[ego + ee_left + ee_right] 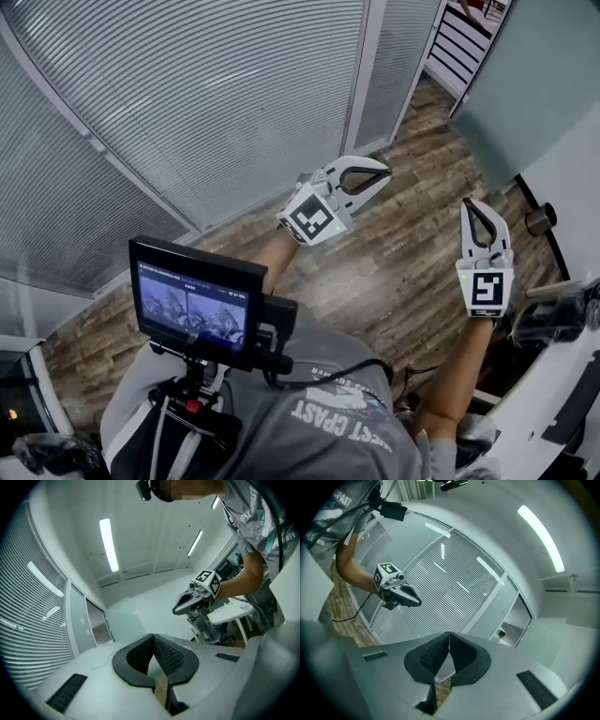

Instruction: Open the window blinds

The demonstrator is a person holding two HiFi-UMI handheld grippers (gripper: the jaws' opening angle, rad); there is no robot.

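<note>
Both raised: left claw, right claw

The left gripper is held out ahead, angled up and to the right, its jaws meeting tip to tip with nothing between them. The right gripper points straight forward, jaws likewise together and empty. The left forearm and right forearm are bare and extended, well apart.

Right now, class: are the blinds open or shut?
Shut. The blinds hang fully down with their slats packed close together, and nothing shows through them.
</note>
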